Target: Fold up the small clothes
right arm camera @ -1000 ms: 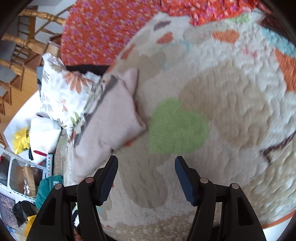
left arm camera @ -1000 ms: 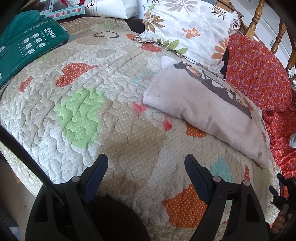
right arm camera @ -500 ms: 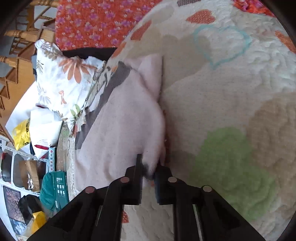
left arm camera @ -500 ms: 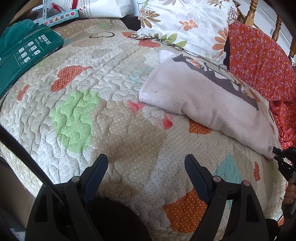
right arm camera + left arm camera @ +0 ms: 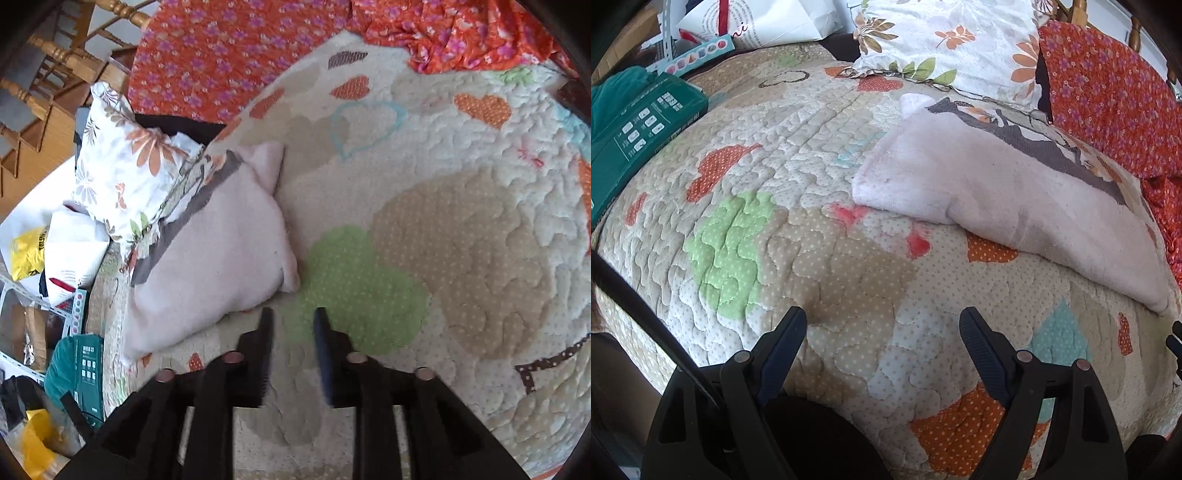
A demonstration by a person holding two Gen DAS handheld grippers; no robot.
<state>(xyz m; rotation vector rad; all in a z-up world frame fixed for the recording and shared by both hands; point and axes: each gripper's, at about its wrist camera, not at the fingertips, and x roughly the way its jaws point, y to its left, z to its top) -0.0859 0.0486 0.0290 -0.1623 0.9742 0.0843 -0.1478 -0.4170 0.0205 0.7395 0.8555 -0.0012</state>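
A pale pink folded garment (image 5: 1004,192) with a grey band along its far edge lies on the quilted heart-pattern bedspread (image 5: 812,229), at the right in the left wrist view. It also shows at the left in the right wrist view (image 5: 218,266). My left gripper (image 5: 882,336) is open and empty above the quilt, short of the garment. My right gripper (image 5: 291,325) is partly open and empty, just right of the garment's near corner and apart from it.
A floral pillow (image 5: 945,40) and an orange flowered sheet (image 5: 1108,103) lie behind the garment. A green box (image 5: 635,125) sits at the bed's left edge. Wooden bed rails (image 5: 55,66) and bags (image 5: 70,251) stand beyond the bed.
My right gripper closed on the garment's corner half a second ago, then let go and drew back, jaws partly open. The garment now lies flat. My left gripper barely moved.
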